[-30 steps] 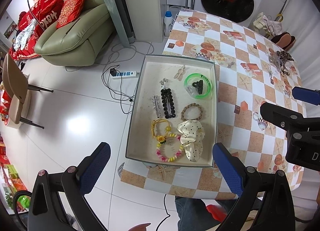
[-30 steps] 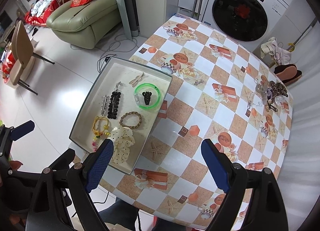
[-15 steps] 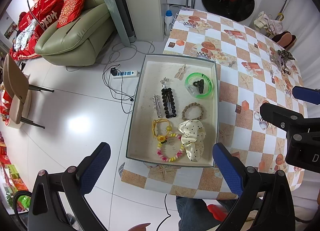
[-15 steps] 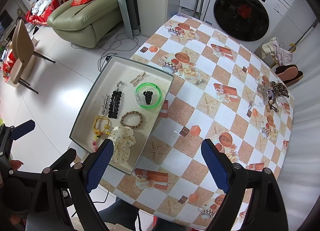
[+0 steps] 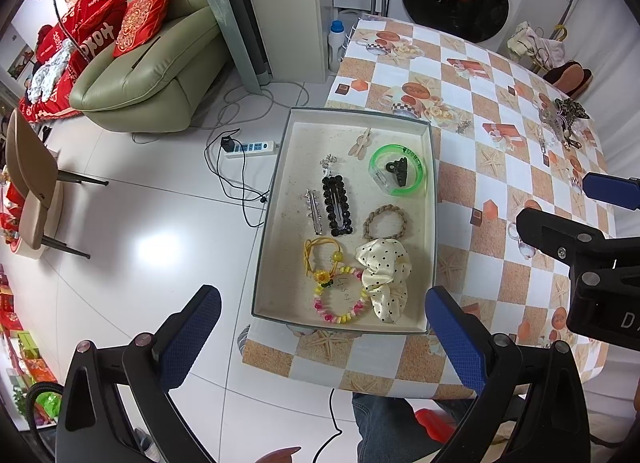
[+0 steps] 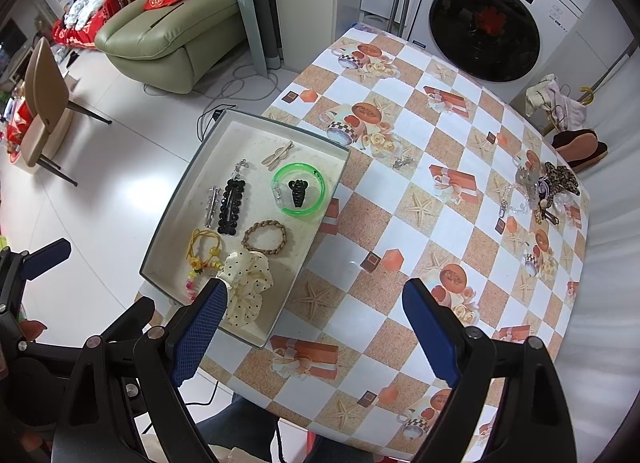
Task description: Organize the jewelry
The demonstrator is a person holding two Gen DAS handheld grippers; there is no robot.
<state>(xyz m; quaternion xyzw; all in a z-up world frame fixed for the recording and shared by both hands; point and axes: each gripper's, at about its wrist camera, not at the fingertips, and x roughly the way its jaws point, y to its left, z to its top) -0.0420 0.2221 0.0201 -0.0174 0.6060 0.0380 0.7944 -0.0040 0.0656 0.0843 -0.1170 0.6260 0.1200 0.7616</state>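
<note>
Left gripper (image 5: 320, 321): jaws apart, nothing between the pads, held high above the surface and pointing steeply down.
Right gripper (image 6: 312, 327): jaws wide apart and empty, likewise high over the surface (image 6: 420, 223).
Tray (image 5: 280, 183): ahead of the left jaws, lying at the surface's edge with its near corner close to the drop to the floor.
Sorted pieces: a green bangle (image 5: 397, 175) with a black claw clip inside it, a black beaded clip (image 5: 337, 205), a braided band (image 5: 385, 221), a yellow hair tie (image 5: 320, 257), a bead bracelet (image 5: 340, 305) and a polka-dot scrunchie (image 5: 384, 279), all in the tray.
Unsorted pile (image 6: 544, 191): far ahead and to the right of the right jaws, at the surface's far edge; chains, clips and a leopard-print piece lie tangled.
Stray charm (image 6: 402, 163): small, alone, just past the tray's far right corner.
Risk, tangle: closing on one chain would likely drag its neighbours along and scatter them.
Risk, edge: a sideways nudge on the pile could push pieces off the surface.
Risk, tray: a bump from the left gripper may tip or slide it over the edge.
Risk, charm: it is thin and flat, so the pads may slip over it.
</note>
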